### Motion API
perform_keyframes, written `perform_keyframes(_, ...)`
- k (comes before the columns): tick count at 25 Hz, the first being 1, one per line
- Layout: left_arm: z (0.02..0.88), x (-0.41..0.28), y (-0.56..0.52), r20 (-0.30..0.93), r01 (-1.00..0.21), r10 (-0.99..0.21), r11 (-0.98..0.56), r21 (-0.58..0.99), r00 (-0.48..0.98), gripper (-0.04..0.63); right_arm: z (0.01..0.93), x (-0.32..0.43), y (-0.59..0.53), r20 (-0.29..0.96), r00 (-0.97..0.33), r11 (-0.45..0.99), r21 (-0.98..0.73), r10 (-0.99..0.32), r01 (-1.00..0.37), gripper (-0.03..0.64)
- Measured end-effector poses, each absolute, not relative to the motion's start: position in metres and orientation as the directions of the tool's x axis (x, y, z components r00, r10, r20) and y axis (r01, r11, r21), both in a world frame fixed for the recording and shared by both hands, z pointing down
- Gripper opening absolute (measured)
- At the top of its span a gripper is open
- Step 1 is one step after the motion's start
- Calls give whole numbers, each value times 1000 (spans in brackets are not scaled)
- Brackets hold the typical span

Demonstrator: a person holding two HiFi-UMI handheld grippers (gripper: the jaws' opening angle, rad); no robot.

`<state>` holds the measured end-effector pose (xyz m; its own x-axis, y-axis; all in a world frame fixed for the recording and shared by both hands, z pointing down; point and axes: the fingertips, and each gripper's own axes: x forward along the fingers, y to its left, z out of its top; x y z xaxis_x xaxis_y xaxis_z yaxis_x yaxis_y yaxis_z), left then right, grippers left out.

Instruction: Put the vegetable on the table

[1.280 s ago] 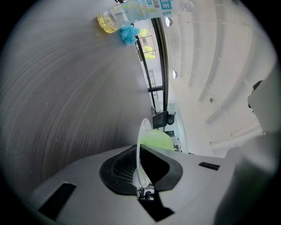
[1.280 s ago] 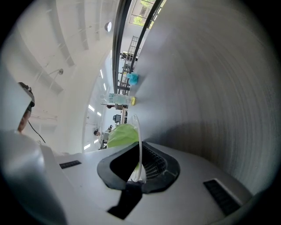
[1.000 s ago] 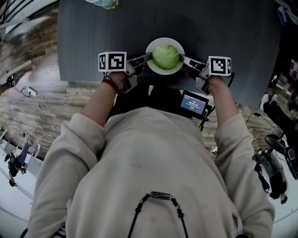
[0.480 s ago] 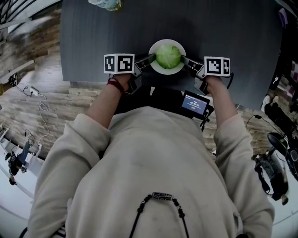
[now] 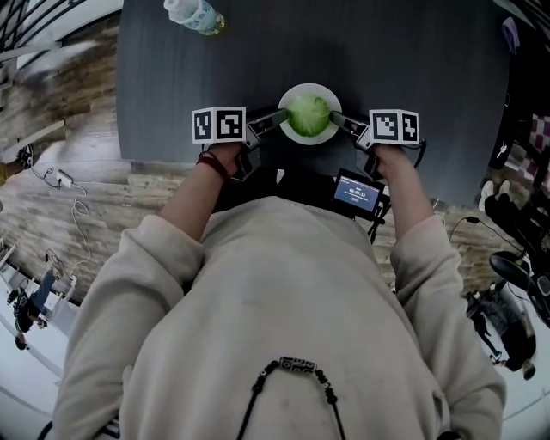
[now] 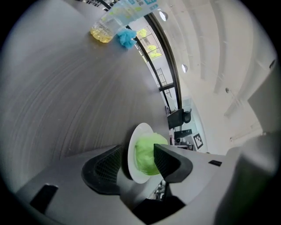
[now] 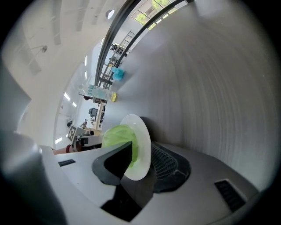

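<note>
Starting at the left of the dark grey table [image 5: 412, 51], near its far edge, with a clear plastic bottle [image 5: 196, 15] containing a little yellowish liquid, well apart from everything else.

Moving rightwards to the left marker cube [image 5: 218, 125], sitting above a wrist wearing a red band [image 5: 204, 157].

Reaching next the left gripper [image 6: 138, 156], pointing slantwise down at the left side of a white plate [image 5: 309, 88]. Having just been opening its jaws, now holding them apart and released, straddling the plate's rim. Showing one ribbed pad on the underside with a dark gap beside it, and the other pad standing in front of the vegetable.

Finding in the middle a pale green head of cabbage [image 5: 309, 115], sitting in that plate. Resting, plate and all, on the table close to its near edge, straight ahead of the person's cream sweater [image 5: 284, 292].

Coming then to the right gripper [image 7: 141, 154], mirroring the left one at the plate's right side. Having likewise just been opening its jaws, now holding them parted and let go, with the rim passing between them and a gap showing beside the mesh pad.

Passing the right marker cube [image 5: 394, 125], and ending just below it with a small lit screen [image 5: 358, 191] at the person's front, beside the table's near edge.
</note>
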<state>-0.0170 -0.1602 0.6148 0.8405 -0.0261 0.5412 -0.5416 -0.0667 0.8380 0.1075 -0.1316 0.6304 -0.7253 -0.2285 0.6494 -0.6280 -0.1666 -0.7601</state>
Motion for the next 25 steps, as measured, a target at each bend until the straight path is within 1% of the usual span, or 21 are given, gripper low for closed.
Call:
perform_keyframes(2, 611, -16, -165, 511, -513, -45, -29, 858, 858, 262, 628, 114, -134, 652, -719, -170, -757, -240, -630, 158)
perform_keyframes(5, 606, -16, -166, 494, -496, -45, -40, 867, 868, 295, 625, 125, -135, 656, -706, -189, -754, -267, -629, 169)
perform_keyframes(9, 604, -19, -163, 494, -496, -52, -38, 868, 868, 296, 622, 134, -133, 646, -699, -225, -763, -307, -606, 181)
perform_keyframes(12, 603, -18, -163, 486, -488, -60, -31, 872, 872, 296, 622, 138, -132, 646, -692, -221, -762, -323, -608, 181)
perform_keyframes(16, 602, -32, -167, 454, -453, -102, 39, 891, 885, 296, 619, 134, -132, 658, -674, -210, -750, -335, -628, 179)
perform_keyframes(18, 596, -41, -172, 432, -429, -124, 52, 902, 893, 290, 608, 131, -136, 643, -676, -195, -760, -359, -620, 178)
perform_keyframes(20, 584, -45, -177, 405, -404, -137, 38, 914, 904, 181, 592, 135, -144, 625, -674, -175, -771, -394, -613, 154)
perform_keyframes(21, 577, -45, -179, 394, -395, -143, 26, 918, 908, 161, 583, 139, -146, 621, -667, -164, -770, -411, -616, 133)
perform_keyframes(22, 568, -45, -181, 385, -388, -149, 9, 922, 911, 119, 575, 144, -147, 620, -660, -150, -767, -424, -624, 100)
perform_keyframes(23, 559, -45, -182, 374, -380, -155, -10, 925, 914, 92, 565, 147, -147, 620, -654, -133, -762, -434, -634, 70)
perform_keyframes(25, 537, -43, -186, 329, -341, -169, -46, 939, 929, 21, 546, 151, -148, 615, -650, -88, -753, -446, -652, 35)
